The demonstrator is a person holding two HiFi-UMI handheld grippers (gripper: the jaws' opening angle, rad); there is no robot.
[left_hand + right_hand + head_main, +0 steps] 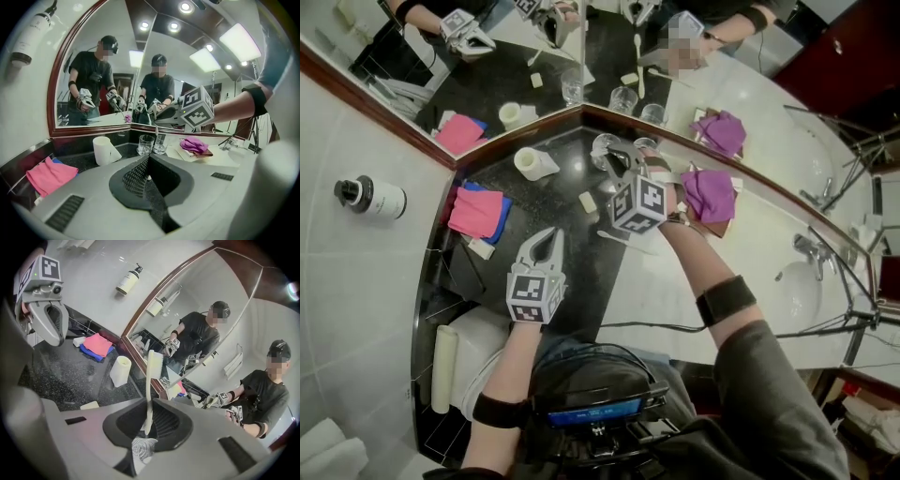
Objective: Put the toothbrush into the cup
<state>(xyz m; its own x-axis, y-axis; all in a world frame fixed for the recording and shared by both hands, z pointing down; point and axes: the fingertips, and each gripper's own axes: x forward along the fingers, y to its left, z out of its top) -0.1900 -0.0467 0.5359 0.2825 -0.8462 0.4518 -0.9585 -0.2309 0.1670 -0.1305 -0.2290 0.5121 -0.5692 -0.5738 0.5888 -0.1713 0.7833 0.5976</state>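
A cream toothbrush (150,385) stands upright between the jaws of my right gripper (149,422), bristle head up, and the jaws are shut on its handle. Just below the jaws shows the rim of a clear glass cup (142,448). In the left gripper view the right gripper (165,112) hovers over two glass cups (145,144), with the toothbrush (156,130) hanging above them. From the head view the right gripper (617,157) is over the cups (605,145) at the mirror corner. My left gripper (546,246) rests shut and empty over the dark counter.
A toilet roll (534,163) stands near the mirror corner. Pink and blue cloths (478,212) lie at the left, a purple cloth (709,195) on the white counter at the right. A soap bar (588,202) lies between the grippers. The sink (795,292) is far right.
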